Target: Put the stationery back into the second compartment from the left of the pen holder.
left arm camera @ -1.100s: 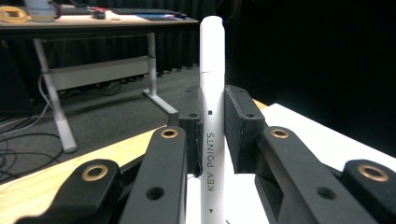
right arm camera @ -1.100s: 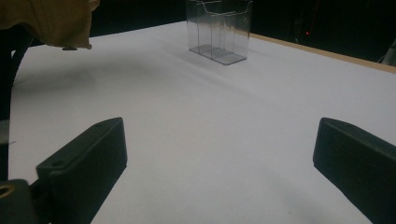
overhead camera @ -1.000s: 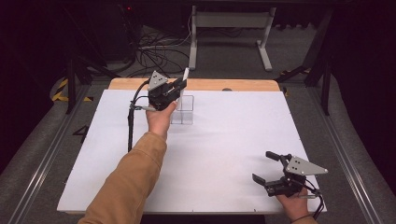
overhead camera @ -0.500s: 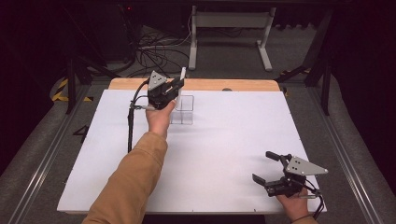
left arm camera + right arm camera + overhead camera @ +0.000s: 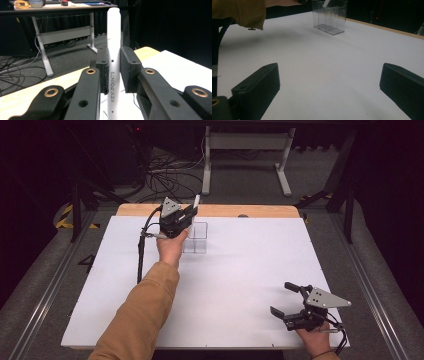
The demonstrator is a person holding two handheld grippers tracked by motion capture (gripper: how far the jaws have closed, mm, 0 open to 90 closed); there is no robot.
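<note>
High view: a clear holder [image 5: 195, 238] stands near the bench's [image 5: 240, 285] far edge; the left gripper [image 5: 186, 215] hangs just above it. Left gripper view: jaws clamped on an upright white pen [image 5: 113, 62]. Right gripper view: the right gripper's [image 5: 327, 92] jaws stand wide apart; the holder's [image 5: 329, 16] compartments look bare, a pale tip at its rim.

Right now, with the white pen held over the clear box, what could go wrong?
1. The left tongs grip the white pen only at its middle, so the smooth barrel might slip or tilt between the pads.
2. The clear box looks light and stands free on the white table; a pen tip that meets its rim or divider could push or tip it.
3. The right tongs rest open near the table's near edge, too far to steady the box.
</note>
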